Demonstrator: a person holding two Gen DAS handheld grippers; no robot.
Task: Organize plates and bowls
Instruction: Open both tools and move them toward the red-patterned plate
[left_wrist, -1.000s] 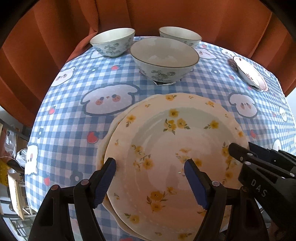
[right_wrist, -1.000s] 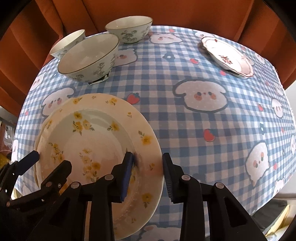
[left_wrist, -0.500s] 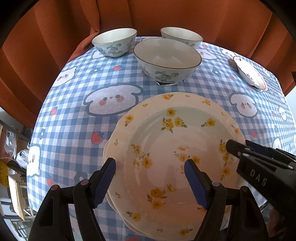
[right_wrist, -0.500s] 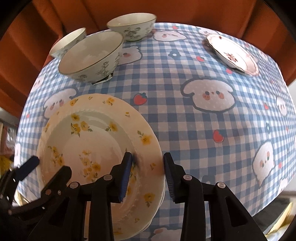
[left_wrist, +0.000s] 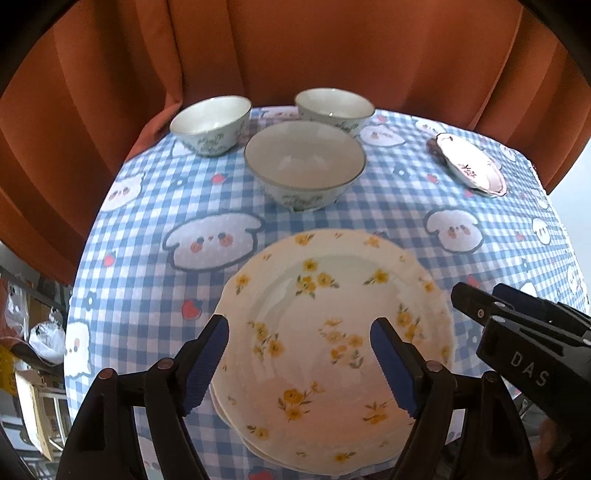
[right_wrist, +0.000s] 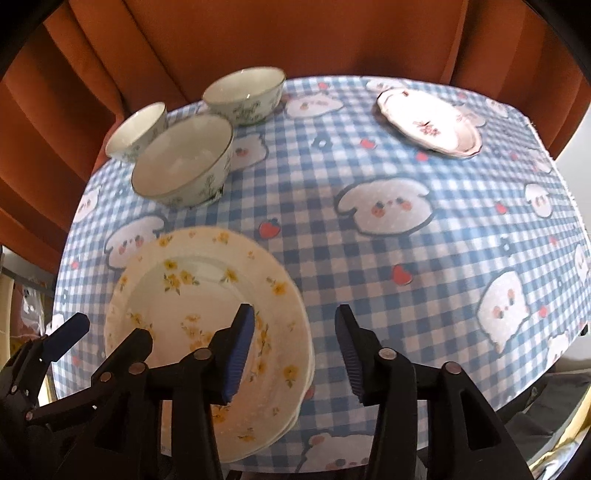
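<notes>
Jaws of the left gripper (left_wrist: 299, 360) and right gripper (right_wrist: 295, 350) stand apart, gripping nothing; the right pair has just been opening. Below them, at lower centre of the frame, the yellow-flowered plates (left_wrist: 332, 332) lie stacked on the checked counter (left_wrist: 147, 229). Farther up sit three bowls (left_wrist: 304, 166); a pink plate (left_wrist: 471, 166) lies at upper right.

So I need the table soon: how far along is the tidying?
Done: yellow-flowered plates sit stacked. In hand: nothing; the right claw has just been opening, nothing between its pads; the left claw is open. Left: three bowls and the pink plate sit apart.
</notes>
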